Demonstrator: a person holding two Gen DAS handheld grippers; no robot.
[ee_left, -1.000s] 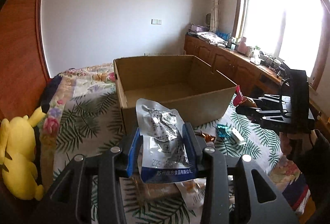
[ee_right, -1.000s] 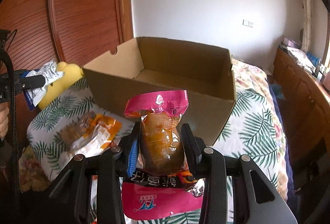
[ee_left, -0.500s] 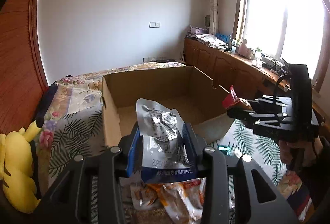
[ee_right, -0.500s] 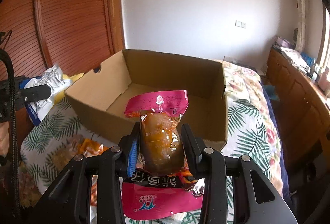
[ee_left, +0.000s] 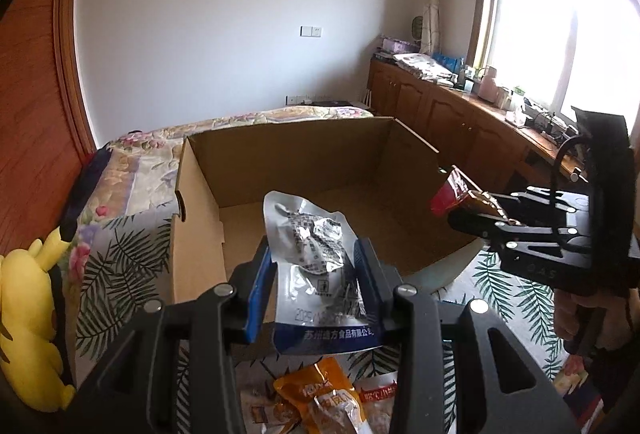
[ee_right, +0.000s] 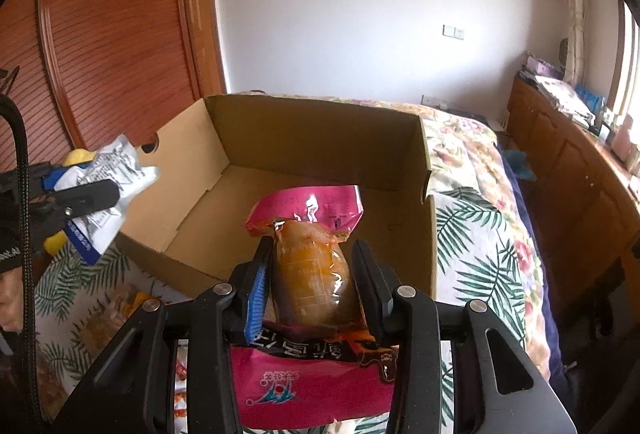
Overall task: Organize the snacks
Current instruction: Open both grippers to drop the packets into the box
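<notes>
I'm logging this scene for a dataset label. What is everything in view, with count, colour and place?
box: one, brown cardboard, open, on the bed, nothing seen inside.
silver packet: one, silver with a blue end, in the left gripper, over the box's near edge.
pink packet: one, pink with an orange-brown snack, in the right gripper.
loose packets: several, orange and white, on the bed before the box.
plush toy: one, yellow, left of the box.
bed: one, leaf and flower cover.
cabinets: a brown row under the window, cluttered top.
left gripper: black, shut on the silver packet.
right gripper: black, shut on the pink packet.
hand: one, holding the right gripper.
</notes>
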